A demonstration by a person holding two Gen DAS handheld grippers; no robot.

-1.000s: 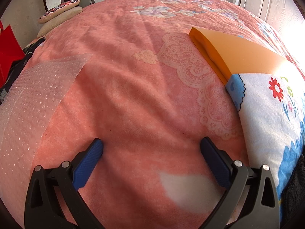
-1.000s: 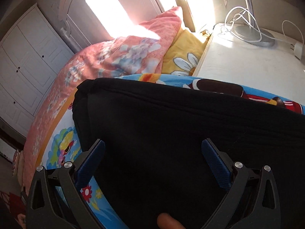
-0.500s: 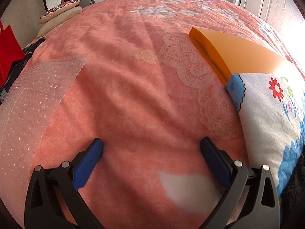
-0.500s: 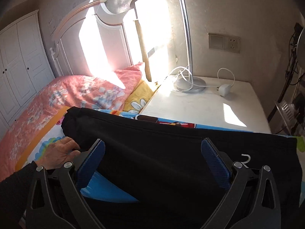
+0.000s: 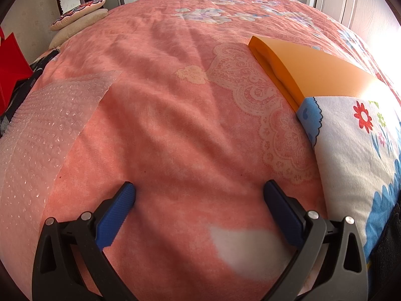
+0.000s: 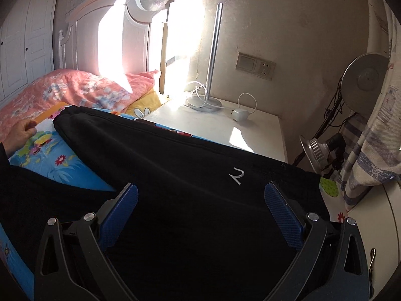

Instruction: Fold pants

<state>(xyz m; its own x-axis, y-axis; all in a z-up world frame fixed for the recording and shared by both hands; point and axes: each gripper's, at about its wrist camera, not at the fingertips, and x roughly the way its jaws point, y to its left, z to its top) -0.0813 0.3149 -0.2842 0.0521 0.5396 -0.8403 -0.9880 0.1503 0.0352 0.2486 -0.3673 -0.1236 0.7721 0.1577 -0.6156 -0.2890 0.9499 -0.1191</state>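
The black pants [image 6: 190, 183] lie spread across a blue flowered sheet [image 6: 57, 165] in the right wrist view, with a small white mark on the cloth. My right gripper [image 6: 200, 195] is open just above the pants, holding nothing. A bare hand [image 6: 21, 133] rests at the far left by the pants' far end. My left gripper [image 5: 199, 195] is open and empty over the pink quilt [image 5: 175, 100]. Only a dark sliver of the pants [image 5: 391, 238] shows at the right edge of the left wrist view.
An orange folded board [image 5: 305, 70] and flowered sheet [image 5: 351, 145] lie right of the left gripper; bubble wrap [image 5: 45, 130] lies to its left. A white nightstand [image 6: 225, 128] with a lamp [image 6: 213, 57] and charger, a headboard and a hanging towel [image 6: 371, 150] surround the pants.
The right gripper has lifted and swung right, from close over the pants to a view of the nightstand and wall. The hand came into view at the left. The left gripper has not moved.
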